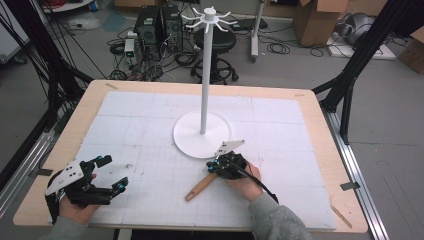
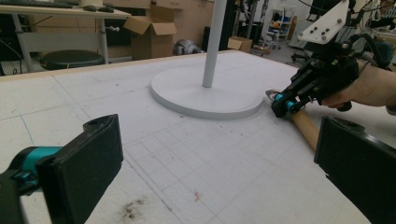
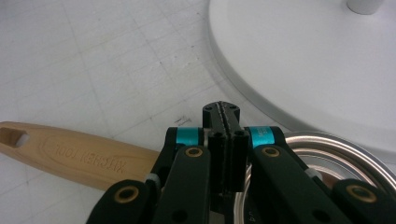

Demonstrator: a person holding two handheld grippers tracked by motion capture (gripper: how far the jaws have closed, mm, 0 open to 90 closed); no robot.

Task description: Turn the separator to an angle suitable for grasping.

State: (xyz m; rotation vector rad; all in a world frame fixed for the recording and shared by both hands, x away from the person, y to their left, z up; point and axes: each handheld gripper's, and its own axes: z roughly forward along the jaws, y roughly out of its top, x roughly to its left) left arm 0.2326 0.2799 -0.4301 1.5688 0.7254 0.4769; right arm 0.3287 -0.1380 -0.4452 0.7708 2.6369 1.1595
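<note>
A kitchen tool with a wooden handle (image 1: 200, 187) (image 3: 79, 151) and a metal ring (image 3: 345, 149) lies on the white mat, just in front of the white stand's round base (image 1: 190, 140). My right gripper (image 1: 217, 165) (image 3: 222, 114) points down at the joint between handle and ring. Its jaws are pressed together, and the ring's thin wire runs up between them low down. In the left gripper view the right gripper (image 2: 280, 106) rests its tip on the tool by the base (image 2: 187, 98). My left gripper (image 1: 114, 172) (image 2: 219, 177) rests at the near left, jaws wide apart and holding nothing.
The stand's tall white pole (image 1: 205, 75) rises from the base to a crown of hooks (image 1: 209, 17). The gridded white mat (image 1: 150, 115) covers the wooden table (image 1: 320, 130). Behind the table are a stool, computers, cables and cardboard boxes on the floor.
</note>
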